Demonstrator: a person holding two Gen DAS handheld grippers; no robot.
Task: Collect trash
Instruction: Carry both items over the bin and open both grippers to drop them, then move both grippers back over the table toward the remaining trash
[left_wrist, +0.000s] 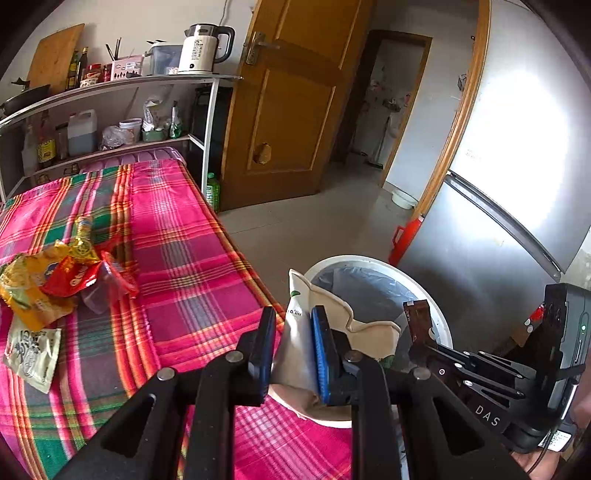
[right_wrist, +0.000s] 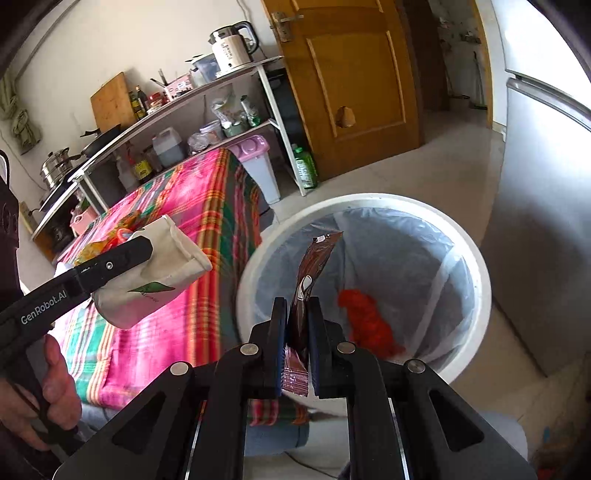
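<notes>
Left wrist view: my left gripper (left_wrist: 293, 345) is clamped on a crumpled white paper cup (left_wrist: 354, 325), held at the near-left rim of the white bin (left_wrist: 439, 317). More wrappers (left_wrist: 55, 280) lie far left on the pink plaid cloth (left_wrist: 192, 258).

Right wrist view: my right gripper (right_wrist: 297, 332) pinches a brown sachet (right_wrist: 314, 266) w/ its tip over the bin's liner (right_wrist: 399, 258); 1 red scrap (right_wrist: 365, 321) is already inside. Best to centre both over the opening before letting go, so nothing catches the rim.

The mouth of the white bin (right_wrist: 476, 258) lies open beneath the right tongs (right_wrist: 297, 314), holding only a red scrap (right_wrist: 365, 321) at the bottom, while the surface (right_wrist: 207, 206) edge flanks its left rim and the refrigerator (right_wrist: 546, 221) stands near its right.
</notes>
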